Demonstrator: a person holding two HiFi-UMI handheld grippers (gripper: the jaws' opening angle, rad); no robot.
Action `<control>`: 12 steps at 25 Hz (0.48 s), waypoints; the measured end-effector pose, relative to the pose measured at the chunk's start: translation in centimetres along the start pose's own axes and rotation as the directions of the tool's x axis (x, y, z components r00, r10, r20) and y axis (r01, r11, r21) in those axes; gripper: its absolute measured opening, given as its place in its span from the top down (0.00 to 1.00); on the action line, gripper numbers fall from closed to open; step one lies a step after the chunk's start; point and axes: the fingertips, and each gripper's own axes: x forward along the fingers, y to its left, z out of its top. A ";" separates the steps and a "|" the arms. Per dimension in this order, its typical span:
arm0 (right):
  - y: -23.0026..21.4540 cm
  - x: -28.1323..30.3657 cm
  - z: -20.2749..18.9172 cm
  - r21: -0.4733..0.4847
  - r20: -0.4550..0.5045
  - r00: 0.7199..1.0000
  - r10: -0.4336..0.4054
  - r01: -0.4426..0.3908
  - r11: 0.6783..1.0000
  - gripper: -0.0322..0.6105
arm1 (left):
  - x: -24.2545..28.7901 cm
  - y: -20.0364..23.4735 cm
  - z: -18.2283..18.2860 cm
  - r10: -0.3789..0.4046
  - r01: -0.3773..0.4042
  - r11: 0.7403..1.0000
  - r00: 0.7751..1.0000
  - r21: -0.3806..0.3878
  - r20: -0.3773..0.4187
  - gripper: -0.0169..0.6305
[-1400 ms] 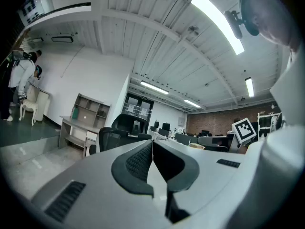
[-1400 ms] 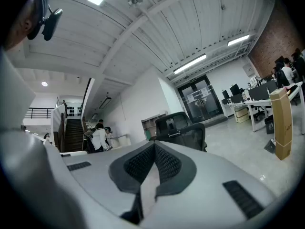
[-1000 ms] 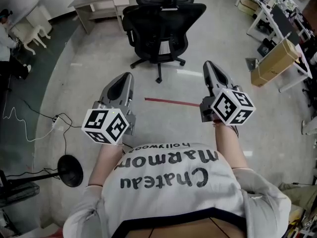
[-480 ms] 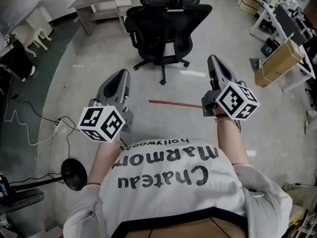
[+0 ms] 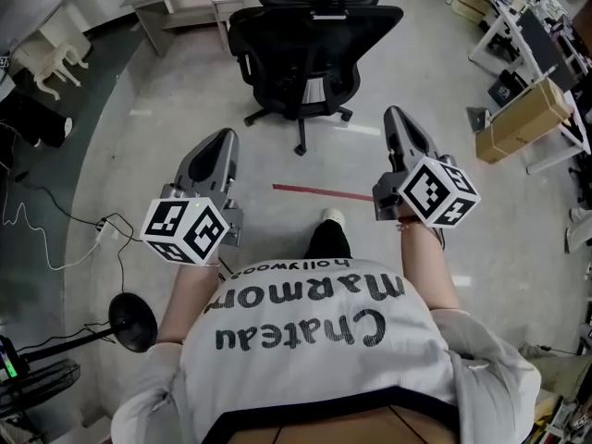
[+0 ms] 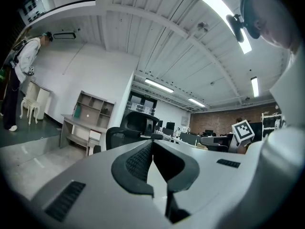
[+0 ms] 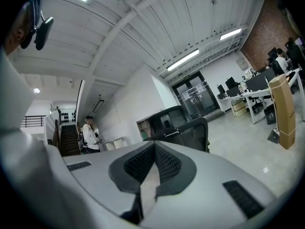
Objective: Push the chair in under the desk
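While both claws were pressed shut with nothing between them, the chair (image 5: 310,54) stood well apart from them on open floor, not yet reached. In the head view it lay at about 1 o'clock from the left gripper (image 5: 222,137) and 11 o'clock from the right gripper (image 5: 393,114). Its backrest faced the person, with the broad axis running 9 to 3 o'clock. The right gripper appeared slightly the nearer. The desk (image 5: 176,3) lay beyond the chair, toward 10 o'clock from it, so the push would probably need to angle leftward rather than run straight ahead. Only the head view showed the floor gap, the red floor strip (image 5: 314,191) and the chair's star base. The gripper views alone showed the closed pads and the upright backrest. The left gripper view also showed the desk to the chair's left.
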 end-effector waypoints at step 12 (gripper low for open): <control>-7.2 11.1 4.1 0.003 -0.033 0.997 0.074 -0.074 0.997 0.94 | 12.1 1.3 2.4 0.034 -0.035 0.999 0.998 0.016 0.056 0.95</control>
